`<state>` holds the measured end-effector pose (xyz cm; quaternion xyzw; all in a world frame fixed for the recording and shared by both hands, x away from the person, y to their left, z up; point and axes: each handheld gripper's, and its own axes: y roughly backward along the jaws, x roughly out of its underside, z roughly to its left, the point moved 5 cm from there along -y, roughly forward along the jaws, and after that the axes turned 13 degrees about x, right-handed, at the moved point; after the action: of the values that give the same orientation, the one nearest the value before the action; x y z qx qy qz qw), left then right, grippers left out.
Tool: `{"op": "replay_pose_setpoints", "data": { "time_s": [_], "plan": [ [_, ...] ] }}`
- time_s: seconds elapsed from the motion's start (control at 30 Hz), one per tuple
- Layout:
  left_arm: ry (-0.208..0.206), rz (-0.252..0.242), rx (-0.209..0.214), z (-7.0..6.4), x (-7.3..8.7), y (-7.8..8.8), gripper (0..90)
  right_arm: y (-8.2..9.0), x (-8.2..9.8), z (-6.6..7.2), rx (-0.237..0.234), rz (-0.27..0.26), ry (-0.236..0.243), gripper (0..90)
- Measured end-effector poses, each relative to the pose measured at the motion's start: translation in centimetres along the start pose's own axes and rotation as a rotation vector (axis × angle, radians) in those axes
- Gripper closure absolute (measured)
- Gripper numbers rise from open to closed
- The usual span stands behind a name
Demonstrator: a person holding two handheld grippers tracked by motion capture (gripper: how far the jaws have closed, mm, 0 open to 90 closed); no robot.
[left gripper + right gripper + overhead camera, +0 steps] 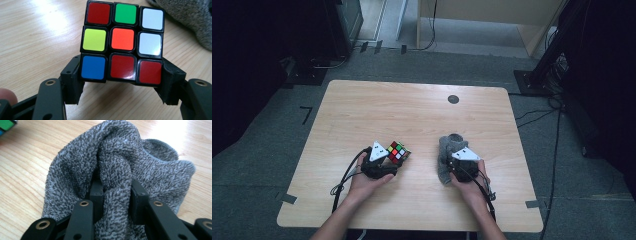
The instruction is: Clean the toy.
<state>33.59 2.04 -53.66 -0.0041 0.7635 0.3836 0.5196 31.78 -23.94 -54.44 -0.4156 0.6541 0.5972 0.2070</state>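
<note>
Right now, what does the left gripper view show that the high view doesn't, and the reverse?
Left gripper view alone: the cube face tile by tile, orange centre, bottom row blue, red, red, with the left claw clamped on its lower sides. High view alone: the right claw on the grey sock, the whole table, the floor. Both share cube, sock and tabletop.

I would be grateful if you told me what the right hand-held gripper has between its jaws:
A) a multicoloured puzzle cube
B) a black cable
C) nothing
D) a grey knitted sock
D: in the right gripper view the jaws of the right hand-held gripper pinch a fold of the grey knitted sock; the multicoloured puzzle cube sits in the left hand-held gripper.
</note>
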Motion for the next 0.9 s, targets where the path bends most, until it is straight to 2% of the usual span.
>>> {"op": "replay_pose_setpoints", "data": {
  "time_s": [0.13,0.23,0.33,0.5,0.6,0.67,0.8,0.9],
  "plan": [
    [0.001,0.008,-0.008,0.0,0.0,-0.2,33.2,-0.1,0.0,0.1,-0.009,-0.001,-0.005,67.7],
    [0.010,0.011,-0.014,0.2,0.1,-0.2,33.0,-0.1,0.1,0.0,-0.027,-0.005,-0.029,65.2],
    [0.002,0.019,-0.018,0.1,0.2,-0.3,32.7,-0.1,-0.1,-0.1,-0.055,-0.012,-0.063,58.8],
    [0.001,0.029,-0.017,0.1,0.3,-0.3,32.5,0.1,-0.1,0.1,-0.045,-0.015,-0.051,52.5],
    [0.000,0.037,-0.021,0.1,0.3,-0.4,33.1,0.2,0.0,0.0,-0.040,-0.006,-0.053,63.4],
    [0.015,0.035,-0.022,0.0,0.3,-0.5,33.2,0.0,0.1,0.0,-0.030,0.005,-0.062,70.7],
    [0.047,0.031,-0.041,-0.1,0.0,-1.0,32.8,-0.4,0.1,0.2,-0.041,0.012,-0.105,72.4],
    [0.053,0.024,-0.046,-0.3,-0.2,-1.5,32.7,-0.7,0.0,0.6,-0.032,0.007,-0.098,73.1]
  ]
}}
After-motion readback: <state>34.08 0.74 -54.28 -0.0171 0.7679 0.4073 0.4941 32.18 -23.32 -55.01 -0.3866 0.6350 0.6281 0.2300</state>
